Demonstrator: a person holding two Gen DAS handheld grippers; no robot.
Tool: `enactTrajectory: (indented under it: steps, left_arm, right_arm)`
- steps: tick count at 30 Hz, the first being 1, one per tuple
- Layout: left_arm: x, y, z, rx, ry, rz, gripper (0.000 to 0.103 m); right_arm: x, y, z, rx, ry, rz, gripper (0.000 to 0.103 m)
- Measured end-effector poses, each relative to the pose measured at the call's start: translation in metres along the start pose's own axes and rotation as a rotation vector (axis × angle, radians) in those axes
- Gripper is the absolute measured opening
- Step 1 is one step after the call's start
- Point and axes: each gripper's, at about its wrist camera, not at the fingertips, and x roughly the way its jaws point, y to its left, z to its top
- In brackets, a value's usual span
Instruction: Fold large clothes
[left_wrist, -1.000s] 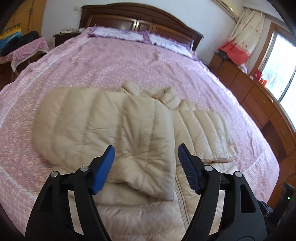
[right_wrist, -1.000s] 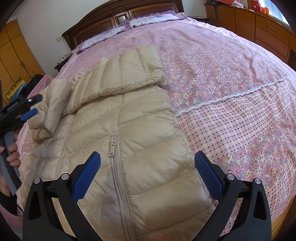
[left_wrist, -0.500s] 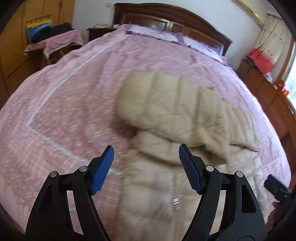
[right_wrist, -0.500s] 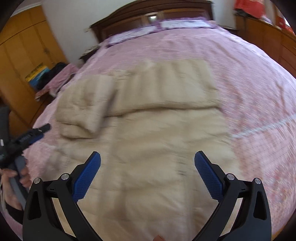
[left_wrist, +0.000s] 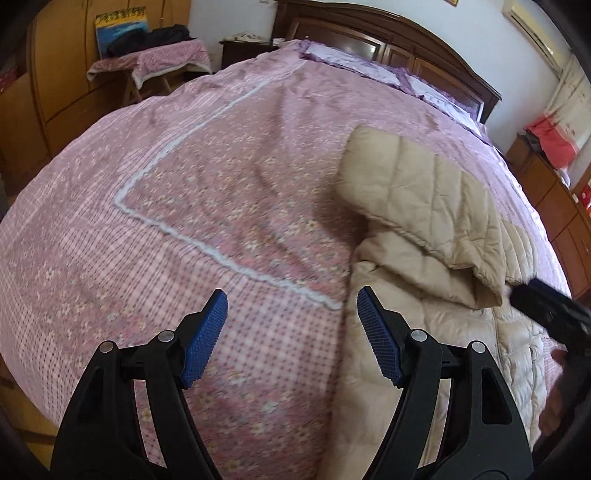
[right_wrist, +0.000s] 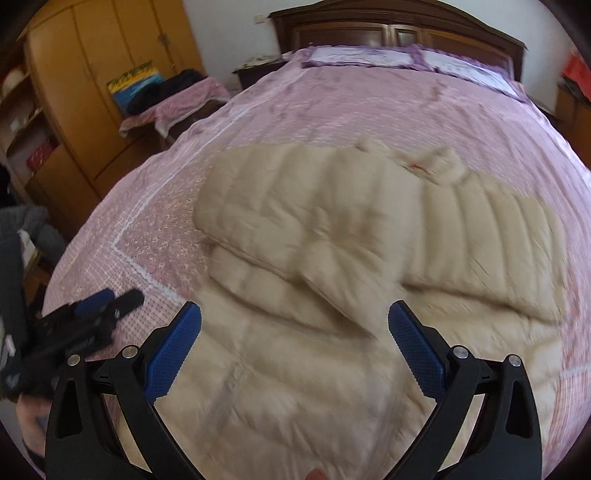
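Pink floral bedspread (left_wrist: 229, 192), beige puffer jacket (right_wrist: 332, 258) beneath gaping right tool (right_wrist: 294, 338), beside gaping left tool (left_wrist: 291, 325)

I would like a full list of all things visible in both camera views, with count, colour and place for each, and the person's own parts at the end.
puffer jacket: one, beige, spread on the bed, both sleeves folded across its body
bed cover: one, pink floral with white trim, over the whole bed
pillows: two, white with purple edges, at the headboard
headboard: one, dark wood, far end of the bed
wardrobe: one, yellow-brown wood, left of the bed
small table: one, pink cloth on it, dark items on top, beside the wardrobe
left gripper: black with blue pads, open, over the cover beside the jacket's edge
right gripper: black with blue pads, open, over the jacket
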Motion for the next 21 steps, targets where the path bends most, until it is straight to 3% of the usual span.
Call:
enactTrajectory:
  steps: [8,13,15,17,21]
  left_arm:
    - [-0.001,0.025,-0.009,-0.049,0.009,0.004,0.072]
    - [-0.002,0.03,-0.015,-0.055,0.01,-0.007,0.072]
    - [-0.001,0.032,-0.018,-0.056,0.015,-0.013,0.072]
    - [-0.001,0.034,-0.02,-0.059,0.019,-0.015,0.072]
    - [0.001,0.036,-0.024,-0.059,0.026,-0.016,0.072]
  right_arm:
    - [0.05,0.046,0.035,-0.062,0.03,-0.011,0.097]
    - [0.088,0.066,0.051,-0.137,0.056,-0.062,0.096]
    - [0.101,0.066,0.05,-0.14,0.085,-0.081,0.089]
    - [0.112,0.063,0.048,-0.142,0.101,-0.108,0.073]
    - [0.111,0.05,0.046,-0.125,0.109,-0.071,0.049]
